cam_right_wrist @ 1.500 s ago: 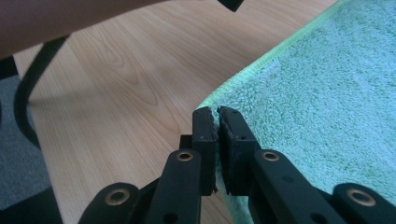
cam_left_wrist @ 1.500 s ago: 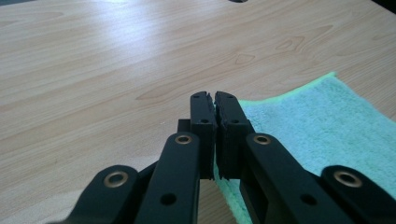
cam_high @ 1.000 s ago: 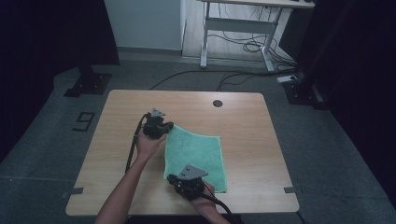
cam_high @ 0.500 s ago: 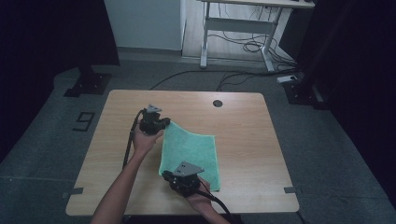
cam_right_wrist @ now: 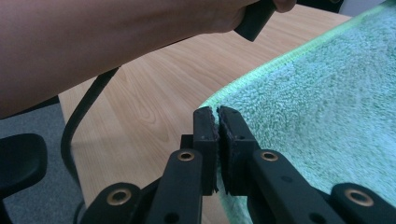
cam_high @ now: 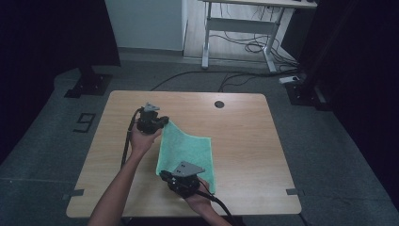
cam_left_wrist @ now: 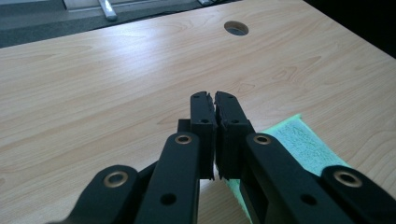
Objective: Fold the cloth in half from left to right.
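A green towel [cam_high: 188,150] lies on the wooden table [cam_high: 244,141], its left edge raised off the top. My left gripper [cam_high: 163,123] is shut on the towel's far left corner. In the left gripper view the closed left gripper [cam_left_wrist: 215,100] has the green towel [cam_left_wrist: 301,140] trailing out below it to the right. My right gripper [cam_high: 163,175] is shut on the near left corner. In the right gripper view the right gripper [cam_right_wrist: 217,114] pinches the hemmed edge of the towel [cam_right_wrist: 327,93], and the other forearm [cam_right_wrist: 116,37] crosses above.
A round cable hole [cam_high: 219,104] sits near the table's far edge. Black cables trail from both grippers toward the near side. A desk frame [cam_high: 240,28] with loose wires stands on the floor behind, and dark stands flank the table.
Both grippers have shifted slightly to the left, still shut, and the towel has slid a little left with them.
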`<move>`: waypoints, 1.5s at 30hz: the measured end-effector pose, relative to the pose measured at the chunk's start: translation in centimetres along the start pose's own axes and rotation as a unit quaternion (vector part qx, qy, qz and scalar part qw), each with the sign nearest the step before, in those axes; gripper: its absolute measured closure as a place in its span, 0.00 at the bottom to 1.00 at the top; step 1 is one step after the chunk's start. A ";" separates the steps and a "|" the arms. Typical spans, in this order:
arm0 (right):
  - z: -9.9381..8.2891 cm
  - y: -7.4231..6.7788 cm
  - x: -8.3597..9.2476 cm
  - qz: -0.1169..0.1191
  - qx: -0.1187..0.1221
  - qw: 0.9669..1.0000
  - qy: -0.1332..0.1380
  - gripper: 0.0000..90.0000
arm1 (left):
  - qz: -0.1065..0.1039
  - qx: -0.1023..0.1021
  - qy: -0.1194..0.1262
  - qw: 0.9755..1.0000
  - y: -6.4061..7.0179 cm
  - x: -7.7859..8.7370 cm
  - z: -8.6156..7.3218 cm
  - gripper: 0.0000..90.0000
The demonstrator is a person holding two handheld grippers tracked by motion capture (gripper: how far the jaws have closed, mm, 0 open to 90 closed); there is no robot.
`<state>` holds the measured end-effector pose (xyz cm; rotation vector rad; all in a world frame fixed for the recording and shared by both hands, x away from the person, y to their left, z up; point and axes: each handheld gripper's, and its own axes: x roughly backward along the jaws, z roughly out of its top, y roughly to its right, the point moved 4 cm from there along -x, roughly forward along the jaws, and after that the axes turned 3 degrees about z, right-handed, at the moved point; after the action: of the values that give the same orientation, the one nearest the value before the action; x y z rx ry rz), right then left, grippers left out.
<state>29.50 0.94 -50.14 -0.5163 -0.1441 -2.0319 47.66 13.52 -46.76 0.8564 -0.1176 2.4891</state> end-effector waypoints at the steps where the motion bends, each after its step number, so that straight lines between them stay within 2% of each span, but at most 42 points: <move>1: -0.2 0.1 -0.1 0.001 -0.002 1.000 -0.004 0.95 | -0.001 -0.001 -0.003 1.000 0.1 -0.1 -0.2 0.96; 7: -1.6 0.6 -0.9 0.004 -0.015 1.000 -0.020 0.95 | -0.001 0.000 -0.012 1.000 0.1 -1.0 -1.2 0.96; 14: -1.7 0.8 -1.4 0.002 -0.015 1.000 -0.022 0.95 | 0.001 -0.001 -0.016 1.000 0.0 -1.6 -1.2 0.96; 18: -1.8 1.0 -1.8 0.002 -0.024 0.999 -0.023 0.95 | 0.000 -0.009 -0.021 1.000 0.0 -2.1 -1.0 0.96; 19: -1.7 1.0 -1.9 0.004 -0.025 0.999 -0.022 0.95 | 0.001 -0.014 -0.021 1.000 0.0 -2.0 -0.9 0.96; 24: 0.3 0.2 -1.6 0.008 -0.012 1.000 0.000 0.95 | 0.002 -0.010 -0.012 1.000 -0.3 -0.8 0.2 0.96; 27: 0.9 -0.1 -1.3 0.008 -0.007 1.000 0.005 0.95 | 0.002 -0.011 -0.011 1.000 -0.2 -0.5 0.3 0.96; 34: -0.7 0.3 -1.6 0.005 -0.020 1.000 -0.013 0.95 | 0.002 -0.008 -0.026 1.000 -0.1 -1.3 -0.8 0.96; 36: -0.8 0.4 -1.8 0.007 -0.020 1.000 -0.014 0.95 | 0.003 -0.006 -0.022 1.000 -0.3 -1.1 -0.7 0.96; 41: 0.4 -0.2 -1.9 0.015 -0.013 1.000 -0.001 0.95 | 0.015 0.003 -0.003 1.000 -1.6 0.8 -0.1 0.96; 45: 1.1 -1.0 -1.6 0.015 -0.001 1.000 0.008 0.95 | 0.019 0.005 0.001 1.000 -1.9 1.8 -0.1 0.96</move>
<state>29.67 3.11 -49.71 -0.5010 -0.1239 -2.0068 47.31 16.02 -45.92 0.8637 -0.1213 2.5287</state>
